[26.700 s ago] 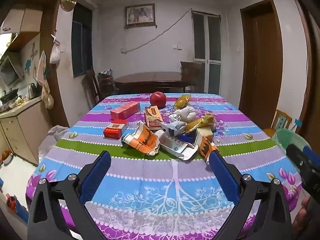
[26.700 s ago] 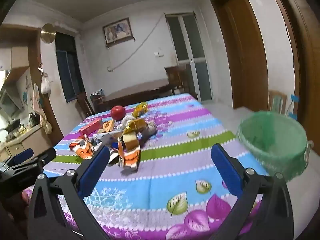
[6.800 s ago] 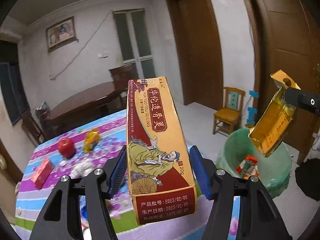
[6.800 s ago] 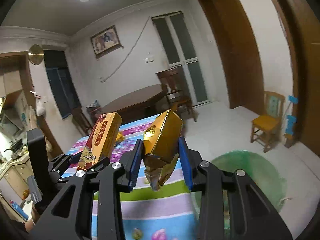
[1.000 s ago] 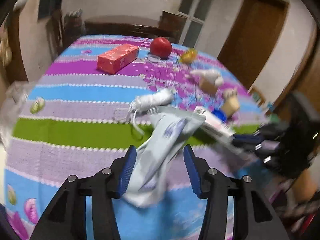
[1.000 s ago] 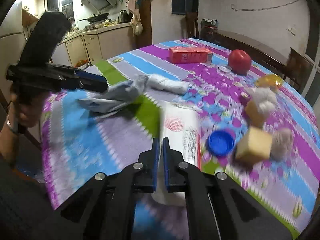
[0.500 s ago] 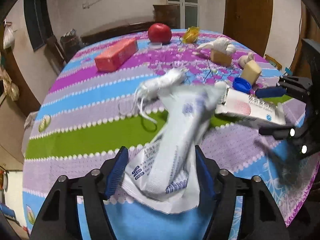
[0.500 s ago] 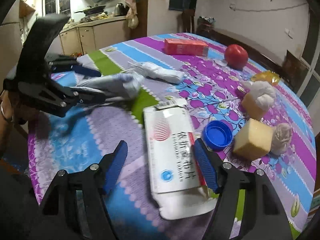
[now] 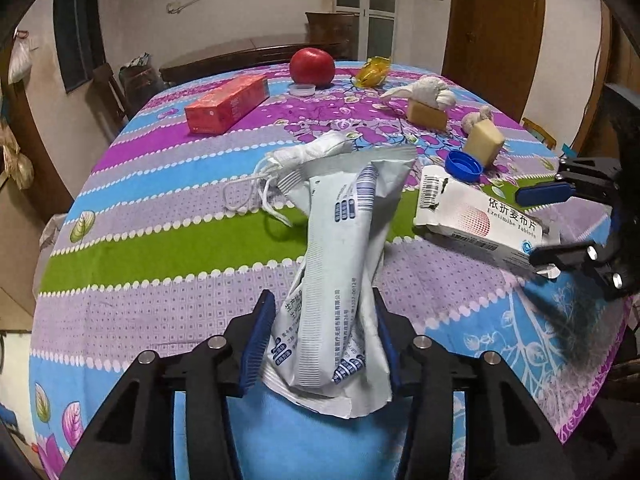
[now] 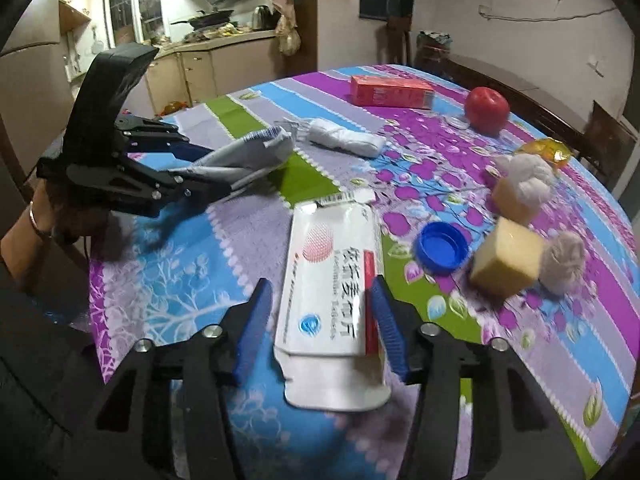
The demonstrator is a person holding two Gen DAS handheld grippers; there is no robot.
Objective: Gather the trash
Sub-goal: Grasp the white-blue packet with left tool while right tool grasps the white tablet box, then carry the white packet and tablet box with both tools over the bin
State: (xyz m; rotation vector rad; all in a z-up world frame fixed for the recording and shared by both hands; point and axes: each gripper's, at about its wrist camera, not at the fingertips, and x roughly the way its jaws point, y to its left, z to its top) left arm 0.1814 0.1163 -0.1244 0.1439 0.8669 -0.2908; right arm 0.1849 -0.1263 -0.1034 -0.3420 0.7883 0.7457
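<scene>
**Both grippers at trash on table**

L gripper [image 9: 322,338], jaws just closing, pinches grey-white wrapper [image 9: 344,264], long axis running away from it. R gripper [image 10: 322,322] straddles white box [image 10: 334,288], pads not pressing; box lies lengthwise on tablecloth [image 10: 188,280], reads "Ezetimibe Tablets".

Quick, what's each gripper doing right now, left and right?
Left gripper: jaws just closing, pads on the crumpled white foil pouch.
Right gripper: open, straddling the flattened white medicine box, not gripping.
</scene>
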